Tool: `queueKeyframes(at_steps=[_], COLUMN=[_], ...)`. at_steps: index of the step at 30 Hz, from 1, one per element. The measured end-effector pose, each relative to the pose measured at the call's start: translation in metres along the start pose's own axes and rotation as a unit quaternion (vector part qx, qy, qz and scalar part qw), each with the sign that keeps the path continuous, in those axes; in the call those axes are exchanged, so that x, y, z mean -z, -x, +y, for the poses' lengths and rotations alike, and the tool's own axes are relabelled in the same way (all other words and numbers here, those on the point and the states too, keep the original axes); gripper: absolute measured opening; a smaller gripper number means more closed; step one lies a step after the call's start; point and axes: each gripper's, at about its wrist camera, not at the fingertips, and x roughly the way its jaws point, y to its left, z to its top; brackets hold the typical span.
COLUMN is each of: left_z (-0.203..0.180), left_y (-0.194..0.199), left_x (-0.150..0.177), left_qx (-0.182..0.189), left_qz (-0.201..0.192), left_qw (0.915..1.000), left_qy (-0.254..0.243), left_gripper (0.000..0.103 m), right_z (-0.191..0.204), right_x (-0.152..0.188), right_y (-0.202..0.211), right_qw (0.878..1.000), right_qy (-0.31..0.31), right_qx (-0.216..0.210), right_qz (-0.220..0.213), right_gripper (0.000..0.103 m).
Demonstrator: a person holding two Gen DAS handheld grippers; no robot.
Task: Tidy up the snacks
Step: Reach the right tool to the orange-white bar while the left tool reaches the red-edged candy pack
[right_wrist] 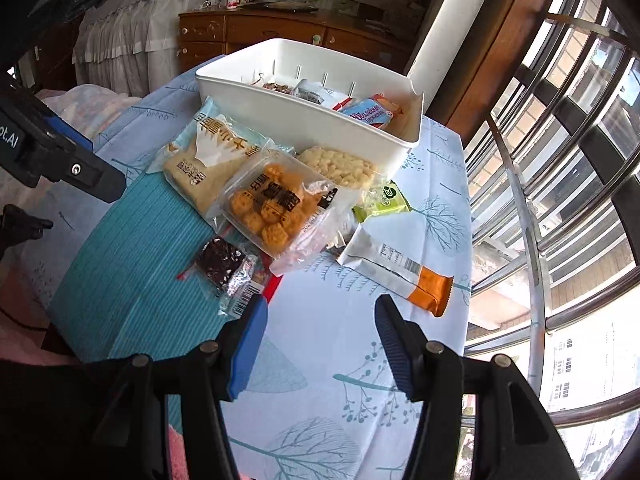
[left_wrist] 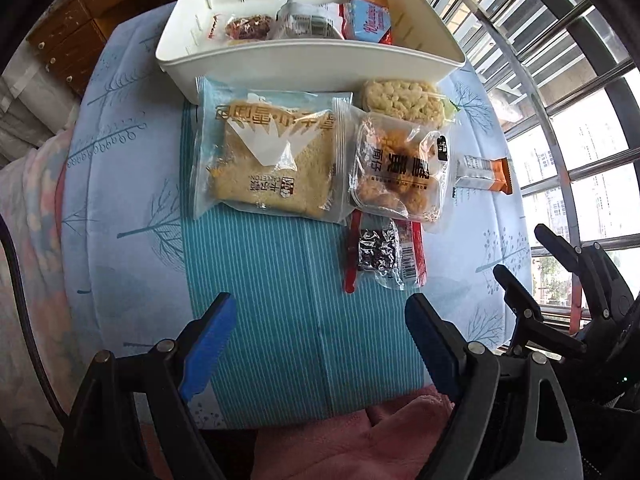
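A white bin [left_wrist: 312, 66] [right_wrist: 304, 120] stands at the table's far side and holds several wrapped snacks. In front of it lie a large bread packet [left_wrist: 272, 160] [right_wrist: 200, 160], a clear tray of golden biscuits [left_wrist: 400, 176] [right_wrist: 272, 208], a puffed rice bar [left_wrist: 404, 100] [right_wrist: 340, 166], a dark brownie packet [left_wrist: 380, 254] [right_wrist: 224, 264], a white-and-orange bar [left_wrist: 484, 174] [right_wrist: 400, 272] and a green packet [right_wrist: 382, 198]. My left gripper [left_wrist: 320, 308] hovers open over the striped cloth, near the brownie. My right gripper [right_wrist: 322, 304] [left_wrist: 520, 250] is open, short of the brownie and the orange bar, holding nothing.
The round table wears a pale blue tree-print cloth [right_wrist: 320, 400] with a teal striped mat [left_wrist: 280, 300]. Window bars [right_wrist: 560, 160] run close along the right edge. A wooden dresser [right_wrist: 248, 36] stands behind, bedding [left_wrist: 32, 200] to the left, pink fabric [left_wrist: 352, 440] at the near edge.
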Motion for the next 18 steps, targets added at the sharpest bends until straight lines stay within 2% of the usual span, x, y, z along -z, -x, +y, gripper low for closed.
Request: queueKeyframes(at_steps=[10,18], left_z=[-0.038,-0.062], left_y=[-0.054,-0.090], left_x=[-0.004,-0.010], left_qx=[0.000,-0.014], left_qz=[0.041,0.054], left_qw=[0.9986,0.9965], left_qy=[0.035,0.062], left_gripper=[0.085,0.085], right_z=[-0.033,-0.055], right_x=[0.008,0.008], right_y=[-0.034,-0.064], right_qw=[0.997,0.990], right_qy=[0.078,0.139], right_qx=[0.001,-0.010], right_qz=[0.018,0.001], right_gripper=[0.056,0.056])
